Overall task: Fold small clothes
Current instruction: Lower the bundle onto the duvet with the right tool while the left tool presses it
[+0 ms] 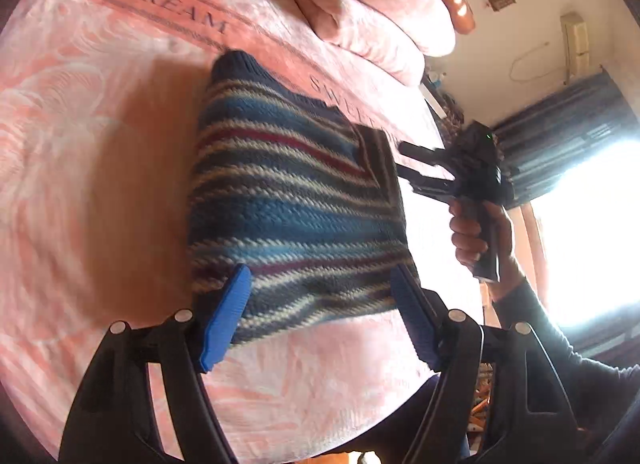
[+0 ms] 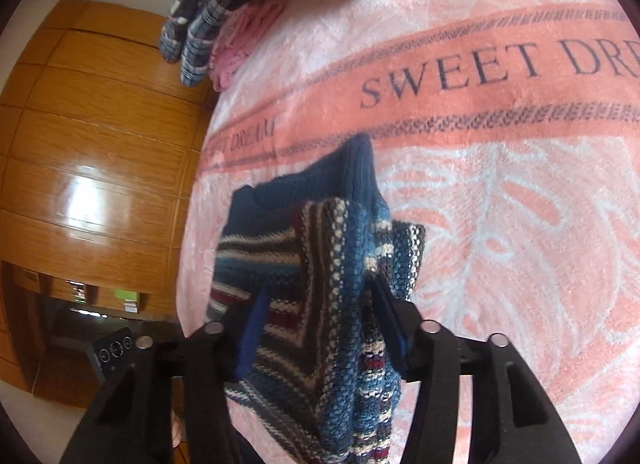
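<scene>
In the left wrist view, the left tool [image 1: 320,316] is seen from behind, its two blue pads [image 1: 226,318] spread wide. The lower edge of a striped knitted sweater [image 1: 288,200] lies between them; whether the cloth is actually gripped cannot be told, since the pads stand well apart with the knit only spanning the gap. The sweater is lifted above the bed, and a shadow is cast by it on the pink "SWEET DREAM" blanket [image 1: 100,124]. At the right, the right tool [image 1: 404,164] is pointed toward the sweater's far corner, its black body held in a bare hand [image 1: 476,232] with fingers wrapped around the handle; a dark sleeve [image 1: 560,348] runs down from the wrist. A folded pink quilt [image 1: 360,4] is seen at the head of the bed, and a bright window [image 1: 592,224] behind the hand.

In the right wrist view, the right tool [image 2: 320,328] is clenched on a bunched fold of the striped knitted sweater [image 2: 320,304], which is pressed between the dark blue pads [image 2: 252,336] and hangs below them. The garment is held above the pink blanket [image 2: 500,204]. A pile of plaid and pink clothes [image 2: 216,12] is set at the bed's far edge, beside a wooden wardrobe [image 2: 100,124].
</scene>
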Demonstrator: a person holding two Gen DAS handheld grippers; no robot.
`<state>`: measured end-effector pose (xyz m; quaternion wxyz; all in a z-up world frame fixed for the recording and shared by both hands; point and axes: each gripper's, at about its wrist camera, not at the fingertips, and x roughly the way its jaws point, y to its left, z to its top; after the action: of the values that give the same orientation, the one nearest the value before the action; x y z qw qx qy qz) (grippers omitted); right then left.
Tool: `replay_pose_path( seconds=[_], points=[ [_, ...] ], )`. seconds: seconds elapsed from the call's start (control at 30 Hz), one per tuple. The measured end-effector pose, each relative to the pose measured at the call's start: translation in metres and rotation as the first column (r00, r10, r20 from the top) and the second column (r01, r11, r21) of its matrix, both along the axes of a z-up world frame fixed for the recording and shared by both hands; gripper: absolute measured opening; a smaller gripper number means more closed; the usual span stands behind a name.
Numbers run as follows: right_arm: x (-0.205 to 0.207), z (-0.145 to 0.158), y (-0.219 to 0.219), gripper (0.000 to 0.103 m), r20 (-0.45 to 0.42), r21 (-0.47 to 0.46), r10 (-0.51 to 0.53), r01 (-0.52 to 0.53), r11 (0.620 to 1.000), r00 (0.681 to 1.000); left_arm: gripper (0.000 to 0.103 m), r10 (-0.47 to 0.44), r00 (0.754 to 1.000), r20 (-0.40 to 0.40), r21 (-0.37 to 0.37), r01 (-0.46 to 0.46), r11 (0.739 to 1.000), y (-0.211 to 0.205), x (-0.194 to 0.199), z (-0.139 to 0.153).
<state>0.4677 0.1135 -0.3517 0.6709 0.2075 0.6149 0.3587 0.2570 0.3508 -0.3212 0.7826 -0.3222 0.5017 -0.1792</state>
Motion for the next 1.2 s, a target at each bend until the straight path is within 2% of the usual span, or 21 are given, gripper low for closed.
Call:
replay_pose_path(
  seconds=[0.03,0.07,0.1,0.17,0.23,0.3,0.43,0.53,0.57,0.6,0.63,0.7,0.73,0.8,0.87,0.93,1.03,1.1,1.13,1.17,1.2],
  points=[
    [-0.001,-0.003,0.005,0.022,0.029,-0.040,0.009,-0.008,0.999,1.000,0.069,-0.008,1.000,-0.026,-0.001,0.008,1.000,-0.010,0.003,-0.008],
    [-0.005,0.001,0.006,0.017,0.073,-0.049,0.012,-0.009,0.999,0.997,0.067,-0.012,0.998,-0.060,-0.022,0.010,1.000,-0.016,0.006,-0.020],
    [-0.008,0.008,0.002,0.009,0.105,-0.005,0.000,0.000,1.000,0.994,0.067,-0.008,0.996,-0.087,-0.038,0.005,0.999,-0.020,0.006,-0.028],
    [-0.008,0.012,-0.004,0.009,0.154,0.010,-0.042,0.041,0.999,0.987,0.067,-0.005,0.993,-0.116,-0.045,0.000,0.999,-0.024,0.001,-0.042],
    [-0.002,-0.012,-0.004,0.009,0.117,-0.098,-0.052,0.063,0.993,0.992,0.066,0.003,0.993,-0.120,-0.070,-0.012,0.997,-0.021,0.000,-0.046],
    [-0.001,-0.027,-0.002,0.013,0.105,-0.118,-0.041,0.054,0.992,0.994,0.064,-0.001,0.994,-0.112,-0.077,-0.008,0.997,-0.021,0.003,-0.031],
    [-0.006,-0.005,-0.019,0.033,0.113,-0.047,-0.109,0.115,0.992,0.988,0.067,-0.004,1.000,0.022,-0.057,0.006,0.998,0.019,0.020,0.024],
    [-0.013,0.000,-0.026,0.046,0.075,-0.037,-0.113,0.116,0.993,0.991,0.068,0.018,0.998,0.054,-0.061,-0.015,0.998,0.043,0.047,0.035],
    [-0.016,-0.004,-0.022,0.054,0.041,-0.050,-0.084,0.086,0.995,0.996,0.068,0.019,0.999,0.051,-0.050,-0.017,0.999,0.047,0.062,0.031],
    [-0.018,-0.010,-0.015,0.042,0.019,-0.074,-0.045,0.046,0.996,0.999,0.068,0.007,0.999,0.040,-0.053,-0.005,0.999,0.053,0.070,0.027],
    [-0.020,-0.010,-0.009,0.023,0.039,-0.101,-0.013,0.017,0.995,0.999,0.068,-0.009,1.000,0.023,-0.060,0.011,0.998,0.055,0.081,0.022],
    [-0.021,-0.003,-0.008,0.013,0.115,-0.124,-0.008,0.023,0.992,0.993,0.068,-0.026,0.999,-0.037,0.003,0.026,1.000,0.053,0.101,0.004],
    [-0.017,-0.004,-0.013,0.010,0.115,-0.122,-0.038,0.052,0.991,0.993,0.067,-0.032,0.997,-0.077,0.025,0.034,0.999,0.052,0.111,-0.012],
    [-0.011,-0.021,-0.018,0.010,0.079,-0.162,-0.071,0.083,0.983,0.994,0.067,-0.036,0.992,-0.118,0.022,0.039,0.999,0.052,0.119,-0.032],
    [-0.013,-0.026,-0.018,0.021,0.065,-0.158,-0.075,0.085,0.984,0.995,0.071,-0.040,0.993,-0.115,0.052,0.046,0.998,0.046,0.120,-0.029],
    [-0.023,-0.008,-0.020,0.025,0.117,-0.154,-0.069,0.087,0.984,0.991,0.069,-0.025,0.994,-0.102,0.075,0.032,0.997,0.047,0.115,-0.014],
    [-0.057,0.039,-0.024,0.025,0.249,-0.157,-0.021,0.062,0.986,0.968,0.069,-0.062,0.998,0.007,0.077,0.061,0.995,0.046,0.092,0.020],
    [-0.077,0.046,-0.014,0.023,0.245,-0.169,0.061,-0.019,0.985,0.968,0.069,-0.088,0.996,0.012,0.068,0.087,0.994,0.044,0.082,0.022],
    [-0.084,0.037,-0.006,0.022,0.223,-0.201,0.105,-0.060,0.978,0.969,0.069,-0.098,0.995,-0.021,0.071,0.099,0.993,0.041,0.084,0.013],
    [-0.088,0.025,0.001,0.014,0.209,-0.265,0.137,-0.079,0.961,0.968,0.068,-0.104,0.992,-0.069,0.098,0.111,0.989,0.038,0.088,-0.002],
    [-0.090,0.011,0.003,0.000,0.208,-0.335,0.158,-0.082,0.939,0.965,0.068,-0.107,0.990,-0.095,0.119,0.118,0.986,0.036,0.090,-0.015]
  ],
)
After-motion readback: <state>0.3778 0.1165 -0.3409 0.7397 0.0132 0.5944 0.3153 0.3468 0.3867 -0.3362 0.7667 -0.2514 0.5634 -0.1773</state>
